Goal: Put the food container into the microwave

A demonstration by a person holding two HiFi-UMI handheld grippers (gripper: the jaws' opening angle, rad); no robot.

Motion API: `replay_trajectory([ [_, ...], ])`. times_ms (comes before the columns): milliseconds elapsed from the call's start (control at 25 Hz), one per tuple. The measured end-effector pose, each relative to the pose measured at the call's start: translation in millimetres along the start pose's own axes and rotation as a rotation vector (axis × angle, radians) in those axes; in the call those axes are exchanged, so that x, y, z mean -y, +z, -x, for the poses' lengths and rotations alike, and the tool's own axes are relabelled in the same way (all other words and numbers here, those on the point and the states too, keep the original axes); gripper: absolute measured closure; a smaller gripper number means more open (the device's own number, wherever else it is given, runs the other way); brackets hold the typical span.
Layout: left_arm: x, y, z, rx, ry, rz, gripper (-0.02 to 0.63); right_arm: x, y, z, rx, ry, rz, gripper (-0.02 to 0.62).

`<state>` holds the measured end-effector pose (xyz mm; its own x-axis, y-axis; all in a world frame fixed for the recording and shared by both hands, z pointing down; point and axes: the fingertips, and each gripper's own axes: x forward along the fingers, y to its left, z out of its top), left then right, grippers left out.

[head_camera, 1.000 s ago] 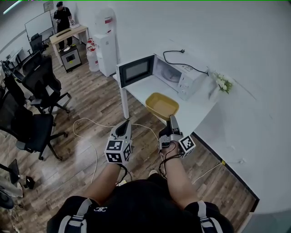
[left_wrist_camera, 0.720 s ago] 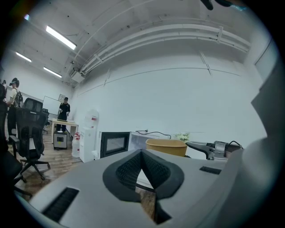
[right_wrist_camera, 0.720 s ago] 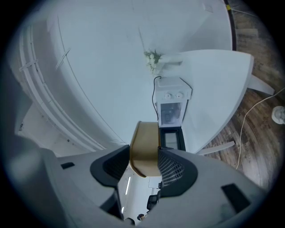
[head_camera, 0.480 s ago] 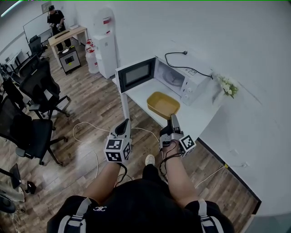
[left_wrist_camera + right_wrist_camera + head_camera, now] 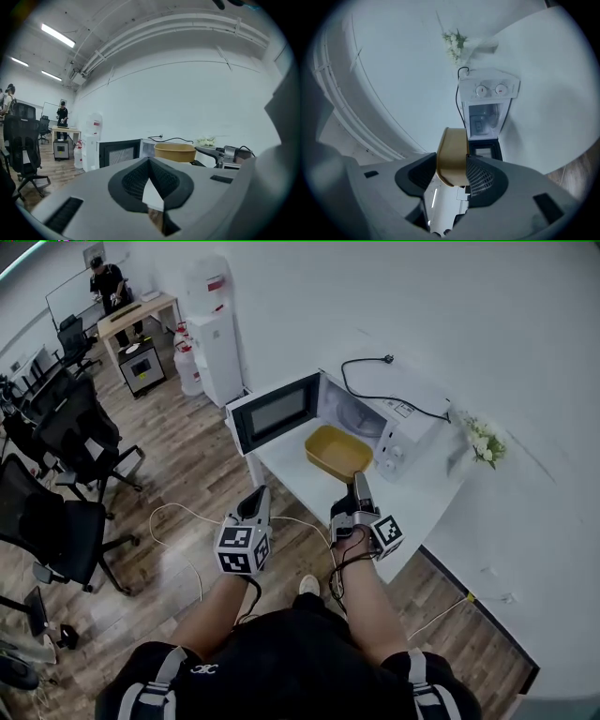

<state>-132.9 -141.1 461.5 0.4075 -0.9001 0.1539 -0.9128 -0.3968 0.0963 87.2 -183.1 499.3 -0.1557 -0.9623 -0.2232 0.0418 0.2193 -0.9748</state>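
Note:
A yellow food container (image 5: 338,451) hangs over the white table (image 5: 422,502), just in front of the microwave (image 5: 398,427). The microwave door (image 5: 274,412) stands open to the left. My right gripper (image 5: 358,482) is shut on the container's near rim. In the right gripper view the container (image 5: 452,157) sits edge-on between the jaws, and the microwave's open cavity (image 5: 485,119) lies ahead. My left gripper (image 5: 257,495) hangs over the floor left of the table, shut and holding nothing. The left gripper view shows the container (image 5: 174,151) beside the door (image 5: 119,152).
White flowers (image 5: 486,442) stand to the right of the microwave. A water dispenser (image 5: 214,329) is against the wall behind the table. Office chairs (image 5: 80,442) fill the left side, and a white cable (image 5: 178,521) lies on the wood floor. A person (image 5: 106,282) stands at a far desk.
The person has stepped toward the table. The container, still held in the right gripper, has moved from the table's front edge up to the open microwave. The left gripper stays shut.

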Motion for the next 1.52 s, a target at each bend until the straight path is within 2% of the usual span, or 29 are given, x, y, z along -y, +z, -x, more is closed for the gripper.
replay_trajectory([
  [520, 5, 23, -182, -0.047, -0.038, -0.038, 0.604, 70, 85, -131, 0.015, -0.078, -0.016, 0.391],
  [720, 8, 28, -240, -0.062, -0.044, -0.044, 0.604, 93, 104, -176, -0.012, -0.095, -0.015, 0.391],
  [960, 10, 35, -279, -0.067, -0.055, -0.068, 0.604, 109, 114, -203, -0.014, -0.112, -0.024, 0.391],
  [1160, 10, 30, -301, -0.083, -0.070, -0.049, 0.604, 120, 119, -213, -0.012, -0.121, -0.023, 0.391],
  [1520, 2, 24, -341, -0.099, -0.178, -0.052, 0.604, 129, 130, -232, 0.088, -0.120, -0.003, 0.391],
])
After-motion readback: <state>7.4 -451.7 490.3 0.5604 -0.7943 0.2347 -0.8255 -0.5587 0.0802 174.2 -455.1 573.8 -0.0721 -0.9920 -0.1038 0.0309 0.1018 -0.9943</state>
